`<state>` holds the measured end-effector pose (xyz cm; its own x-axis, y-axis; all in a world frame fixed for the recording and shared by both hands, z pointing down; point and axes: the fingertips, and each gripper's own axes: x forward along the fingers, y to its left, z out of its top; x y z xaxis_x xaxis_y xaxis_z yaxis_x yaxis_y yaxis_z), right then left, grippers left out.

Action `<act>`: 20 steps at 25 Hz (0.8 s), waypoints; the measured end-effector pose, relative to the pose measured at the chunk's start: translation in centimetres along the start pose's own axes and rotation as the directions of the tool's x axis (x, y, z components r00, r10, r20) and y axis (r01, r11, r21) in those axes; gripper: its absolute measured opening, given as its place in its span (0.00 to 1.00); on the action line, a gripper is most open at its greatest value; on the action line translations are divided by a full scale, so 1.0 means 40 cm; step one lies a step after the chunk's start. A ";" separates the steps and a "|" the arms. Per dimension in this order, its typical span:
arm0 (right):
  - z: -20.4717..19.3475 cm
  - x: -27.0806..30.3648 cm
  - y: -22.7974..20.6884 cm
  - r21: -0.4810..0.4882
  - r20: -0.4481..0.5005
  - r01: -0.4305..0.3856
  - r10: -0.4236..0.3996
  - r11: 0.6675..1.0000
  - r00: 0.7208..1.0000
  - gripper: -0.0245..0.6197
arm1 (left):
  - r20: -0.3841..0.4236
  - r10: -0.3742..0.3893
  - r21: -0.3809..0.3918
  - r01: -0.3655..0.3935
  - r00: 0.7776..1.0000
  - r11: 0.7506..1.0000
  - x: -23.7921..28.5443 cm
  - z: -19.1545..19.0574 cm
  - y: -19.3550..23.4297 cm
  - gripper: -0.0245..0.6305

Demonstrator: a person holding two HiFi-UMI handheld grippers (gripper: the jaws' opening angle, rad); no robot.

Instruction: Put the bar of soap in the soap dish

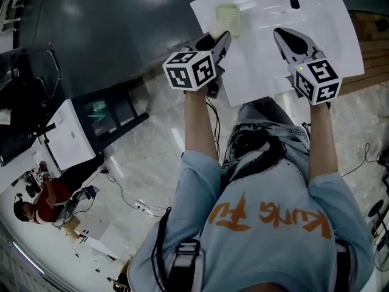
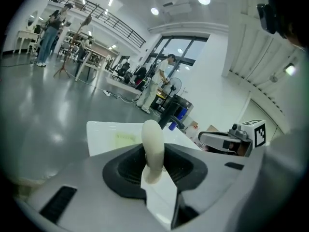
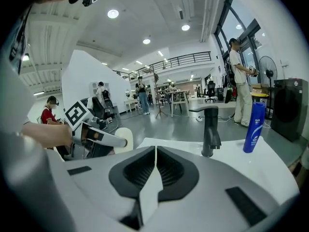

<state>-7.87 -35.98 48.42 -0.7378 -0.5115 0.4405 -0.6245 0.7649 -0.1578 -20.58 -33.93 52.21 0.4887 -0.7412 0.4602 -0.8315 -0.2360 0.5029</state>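
Note:
A cream bar of soap (image 2: 151, 138) stands on edge between the jaws of my left gripper (image 2: 153, 153), which is shut on it. In the head view the soap (image 1: 216, 27) hangs just in front of the pale green soap dish (image 1: 228, 16) at the left end of the white basin top (image 1: 261, 66). The left gripper view shows the dish (image 2: 125, 138) lying flat, beyond the soap. My right gripper (image 1: 284, 36) hovers over the basin top to the right, shut with nothing in it; its jaws (image 3: 155, 153) meet in a thin seam.
A black tap (image 3: 209, 129) and a blue bottle (image 3: 253, 126) stand at the far side of the basin top. A wooden shelf (image 1: 371, 47) lies to its right. A seated person (image 1: 45, 196) and dark cabinets (image 1: 103, 117) are on the floor at the left.

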 end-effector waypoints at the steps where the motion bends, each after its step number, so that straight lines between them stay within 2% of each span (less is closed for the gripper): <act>1: -0.005 -0.001 -0.005 -0.001 -0.006 0.003 -0.003 1.000 1.000 0.09 | -0.007 -0.009 -0.001 0.009 1.000 1.000 0.013 0.002 0.007 0.22; 7: -0.020 -0.006 -0.042 -0.024 -0.041 0.023 -0.024 0.999 0.999 0.09 | -0.037 -0.117 -0.076 0.114 0.993 0.991 0.095 0.023 0.037 0.22; 12: -0.028 -0.017 -0.063 -0.034 -0.057 0.040 -0.042 0.999 0.998 0.09 | -0.136 -0.165 -0.089 0.154 0.977 0.984 0.150 0.013 0.052 0.22; 17: -0.039 -0.025 -0.075 -0.032 -0.067 0.048 -0.050 0.998 0.996 0.09 | -0.202 -0.148 -0.118 0.126 0.968 0.985 0.191 0.015 0.076 0.22; 20: -0.042 -0.032 -0.086 -0.027 -0.067 0.058 -0.059 0.998 0.996 0.09 | -0.270 -0.136 -0.110 0.110 0.953 0.988 0.211 0.005 0.080 0.22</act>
<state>-4.33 -37.30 49.89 -0.6806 -0.5284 0.5076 -0.6587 0.7446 -0.1080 -19.17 -41.05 57.57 0.6502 -0.5050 0.5676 -0.7387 -0.2454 0.6278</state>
